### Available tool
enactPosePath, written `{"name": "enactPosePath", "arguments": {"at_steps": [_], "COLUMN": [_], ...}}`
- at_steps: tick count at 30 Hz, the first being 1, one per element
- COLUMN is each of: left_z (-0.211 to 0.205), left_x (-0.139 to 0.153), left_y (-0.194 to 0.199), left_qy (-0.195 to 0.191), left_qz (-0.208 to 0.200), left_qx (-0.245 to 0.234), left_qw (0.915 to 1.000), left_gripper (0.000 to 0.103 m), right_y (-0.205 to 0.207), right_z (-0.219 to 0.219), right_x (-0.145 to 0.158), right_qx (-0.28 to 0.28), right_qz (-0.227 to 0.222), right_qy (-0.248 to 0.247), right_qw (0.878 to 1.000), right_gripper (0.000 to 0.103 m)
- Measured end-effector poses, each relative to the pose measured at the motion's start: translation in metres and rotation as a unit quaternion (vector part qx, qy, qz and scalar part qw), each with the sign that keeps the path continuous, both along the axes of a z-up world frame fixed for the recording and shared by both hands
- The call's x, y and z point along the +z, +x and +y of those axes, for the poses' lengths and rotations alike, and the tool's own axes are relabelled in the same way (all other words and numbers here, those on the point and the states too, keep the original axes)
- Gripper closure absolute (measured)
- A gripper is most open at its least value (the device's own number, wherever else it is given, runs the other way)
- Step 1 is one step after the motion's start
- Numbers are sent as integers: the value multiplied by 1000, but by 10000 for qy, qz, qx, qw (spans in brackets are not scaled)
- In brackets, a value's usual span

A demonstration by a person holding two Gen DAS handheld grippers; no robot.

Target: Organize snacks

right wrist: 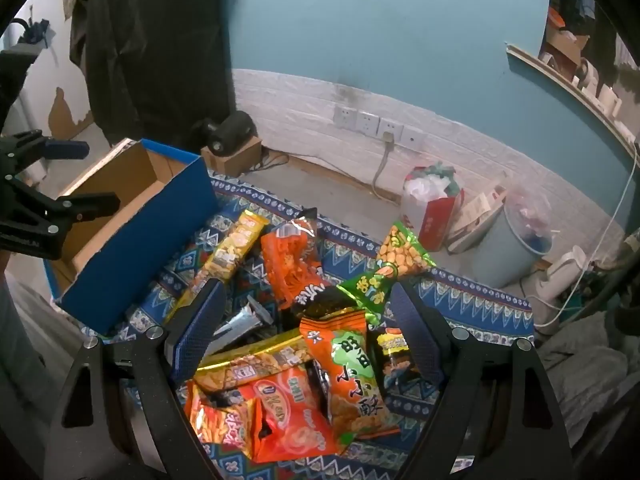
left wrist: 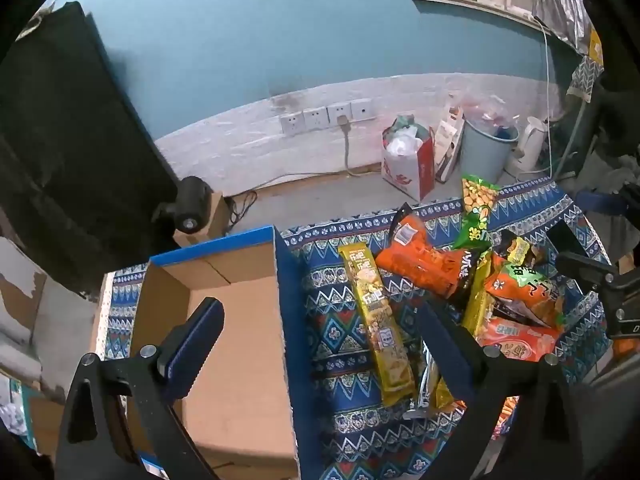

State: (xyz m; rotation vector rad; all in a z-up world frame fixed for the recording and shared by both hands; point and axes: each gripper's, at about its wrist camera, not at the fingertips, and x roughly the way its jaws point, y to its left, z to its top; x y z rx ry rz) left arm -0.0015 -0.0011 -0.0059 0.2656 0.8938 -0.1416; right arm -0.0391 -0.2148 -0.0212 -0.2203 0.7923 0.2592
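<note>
Overhead, left gripper [left wrist: 320,332] spread wide beside empty cardboard box [left wrist: 236,320], right gripper [right wrist: 308,320] spread above snack packets [right wrist: 320,364]

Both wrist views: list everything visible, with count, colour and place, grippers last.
Open cardboard box: one, blue outside, brown inside, no snacks visible inside, left of the snacks.
Patterned blue cloth: one, under box and snacks.
Long yellow snack pack: one, flat beside the box.
Orange snack bags: several, in the pile.
Green peanut bag: one, pile's far edge.
Grey bin: one, by the wall.
Red-and-white bag: one, beside the bin.
Wall sockets: four, white.
Left gripper: open, over the box edge.
Right gripper: open, over the pile.
</note>
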Motion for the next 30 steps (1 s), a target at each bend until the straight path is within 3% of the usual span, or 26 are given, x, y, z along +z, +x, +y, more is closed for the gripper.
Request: {"name": "enactPosePath", "arguments": {"at_steps": [30], "left_z": [-1], "left_x": [-4], "left_y": [-1], "left_qy": [-68], "left_qz": [103], "left_qx": [-55], "left_qw": [9999], "left_gripper": [5], "right_y": [2], "right_z": [-5], "right_x": [-7], "right_qx": [-35], "right_qz": [152], "right_qy": [4], "right_qw": [9999], "right_gripper": [20]}}
